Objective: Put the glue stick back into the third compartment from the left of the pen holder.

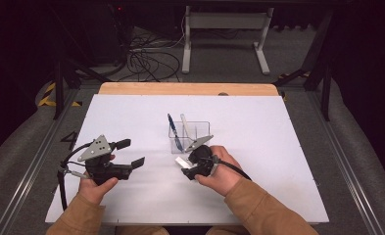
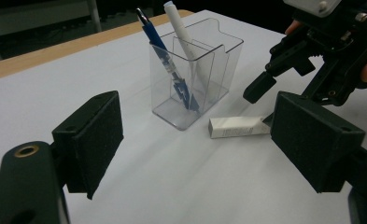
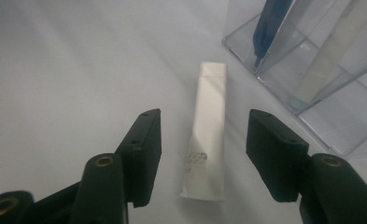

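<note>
A small white oblong box (image 3: pixel 209 135) lies flat on the white table, just in front of a clear plastic holder (image 1: pixel 190 134). A blue pen (image 2: pixel 165 60) and a white pen (image 2: pixel 181 30) lean in the holder. My right gripper (image 3: pixel 200 154) points down at the box, one jaw on each side of its near end, with a gap between each pad and the box. In the high view the right gripper (image 1: pixel 185 166) sits at the holder's near corner. My left gripper (image 1: pixel 133 152) rests to the left, jaws wide apart with nothing between them, aimed toward the holder (image 2: pixel 195 79).
The white board (image 1: pixel 278 147) covers the table, and a wooden strip (image 1: pixel 187 88) runs along its far edge. Cables and a stand's white legs lie on the floor beyond. Bare board stretches to the right of the holder and between the two hands.
</note>
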Demonstrator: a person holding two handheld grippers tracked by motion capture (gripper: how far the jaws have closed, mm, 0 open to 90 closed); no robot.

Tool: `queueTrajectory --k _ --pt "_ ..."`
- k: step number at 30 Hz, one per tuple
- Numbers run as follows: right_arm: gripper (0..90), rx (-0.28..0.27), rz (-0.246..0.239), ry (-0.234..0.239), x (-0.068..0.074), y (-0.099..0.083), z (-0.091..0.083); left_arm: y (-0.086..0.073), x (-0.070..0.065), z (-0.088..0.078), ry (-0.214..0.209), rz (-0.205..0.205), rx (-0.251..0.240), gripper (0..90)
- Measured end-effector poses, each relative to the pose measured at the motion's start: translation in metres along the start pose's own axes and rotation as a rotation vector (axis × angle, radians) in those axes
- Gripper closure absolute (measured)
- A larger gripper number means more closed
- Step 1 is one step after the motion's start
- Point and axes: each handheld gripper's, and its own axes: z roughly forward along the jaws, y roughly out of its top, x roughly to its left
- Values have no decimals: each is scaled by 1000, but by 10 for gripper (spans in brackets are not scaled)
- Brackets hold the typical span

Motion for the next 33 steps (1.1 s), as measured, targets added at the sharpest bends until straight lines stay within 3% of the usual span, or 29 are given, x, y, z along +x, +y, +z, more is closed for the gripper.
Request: queueTrajectory --k 13,27,33 --pt "513 124 -18 -29 2 -3 15 0 0 1 -5 -2 -1 178" --pt "575 178 -12 -46 4 -6 20 -1 0 2 -9 -2 3 178" --pt "667 190 4 -61 7 -4 20 0 -1 1 -8 -3 -1 178"
